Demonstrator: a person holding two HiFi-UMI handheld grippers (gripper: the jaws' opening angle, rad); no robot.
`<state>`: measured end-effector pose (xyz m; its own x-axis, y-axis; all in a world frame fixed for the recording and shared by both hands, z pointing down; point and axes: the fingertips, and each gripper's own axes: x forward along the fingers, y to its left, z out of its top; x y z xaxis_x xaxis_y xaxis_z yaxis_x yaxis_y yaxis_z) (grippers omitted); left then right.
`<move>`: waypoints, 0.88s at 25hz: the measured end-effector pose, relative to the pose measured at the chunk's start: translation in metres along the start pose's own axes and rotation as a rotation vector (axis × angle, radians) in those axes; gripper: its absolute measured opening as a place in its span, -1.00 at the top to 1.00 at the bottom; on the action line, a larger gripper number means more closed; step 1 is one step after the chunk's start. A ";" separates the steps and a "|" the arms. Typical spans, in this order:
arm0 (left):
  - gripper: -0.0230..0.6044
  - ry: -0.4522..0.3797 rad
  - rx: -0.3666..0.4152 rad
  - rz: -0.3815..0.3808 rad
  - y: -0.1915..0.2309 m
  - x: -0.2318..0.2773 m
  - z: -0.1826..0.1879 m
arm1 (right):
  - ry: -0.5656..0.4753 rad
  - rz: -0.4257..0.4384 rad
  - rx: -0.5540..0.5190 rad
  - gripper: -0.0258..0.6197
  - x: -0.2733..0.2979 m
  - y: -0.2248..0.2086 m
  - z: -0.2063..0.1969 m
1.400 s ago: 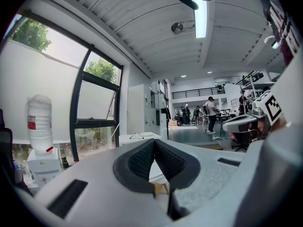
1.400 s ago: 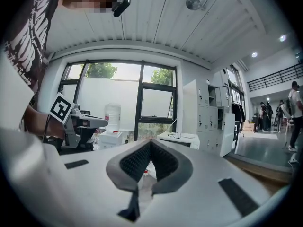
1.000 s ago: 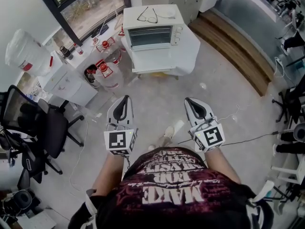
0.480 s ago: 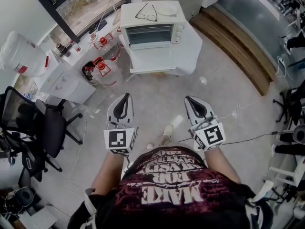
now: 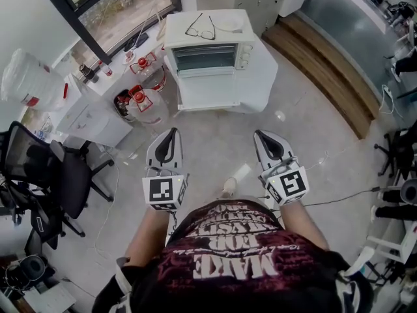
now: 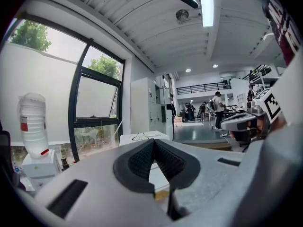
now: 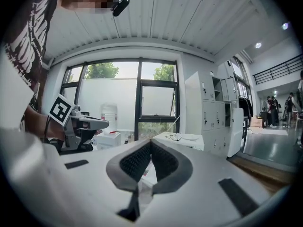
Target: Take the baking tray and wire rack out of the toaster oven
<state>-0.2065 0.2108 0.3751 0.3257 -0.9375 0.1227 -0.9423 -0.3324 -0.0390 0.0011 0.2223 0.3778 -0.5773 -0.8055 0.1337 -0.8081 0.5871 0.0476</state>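
At approach stage. Left tool (image 5: 171, 135) and right tool (image 5: 262, 137) both closed, empty, well short of toaster oven (image 5: 208, 52) at 12 o'clock on worktop (image 5: 264, 67), door shut. Baking tray and wire rack judged inside. Next: close in, open door.

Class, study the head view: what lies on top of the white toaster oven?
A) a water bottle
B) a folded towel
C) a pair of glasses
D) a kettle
C: a pair of glasses lies with its arms open on the flat white top of the toaster oven, and none of the other things is on it.
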 end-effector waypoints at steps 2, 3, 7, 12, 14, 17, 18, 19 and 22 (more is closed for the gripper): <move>0.91 -0.001 0.005 0.007 -0.001 0.006 0.005 | -0.010 0.007 -0.004 0.91 0.004 -0.007 0.005; 0.91 -0.004 0.007 0.008 -0.002 0.010 0.007 | -0.015 0.009 -0.006 0.91 0.005 -0.011 0.007; 0.91 -0.015 0.014 0.020 -0.009 0.026 0.014 | -0.030 0.013 0.000 0.91 0.008 -0.033 0.006; 0.91 -0.021 0.020 0.047 -0.015 0.044 0.018 | -0.037 0.033 -0.002 0.91 0.012 -0.054 0.003; 0.91 -0.024 0.019 0.055 -0.018 0.050 0.019 | -0.039 0.036 -0.002 0.91 0.014 -0.064 0.002; 0.91 -0.026 0.021 0.063 -0.021 0.057 0.021 | -0.043 0.037 -0.004 0.91 0.018 -0.077 0.004; 0.91 -0.026 0.021 0.066 -0.022 0.058 0.021 | -0.043 0.038 -0.004 0.91 0.019 -0.079 0.003; 0.91 -0.025 0.021 0.068 -0.022 0.059 0.021 | -0.041 0.039 -0.003 0.91 0.020 -0.081 0.002; 0.91 -0.010 0.015 0.078 -0.022 0.055 0.014 | -0.026 0.050 0.007 0.91 0.022 -0.080 -0.004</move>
<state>-0.1667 0.1647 0.3690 0.2522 -0.9615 0.1093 -0.9635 -0.2600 -0.0634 0.0535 0.1579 0.3807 -0.6195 -0.7773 0.1098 -0.7792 0.6259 0.0343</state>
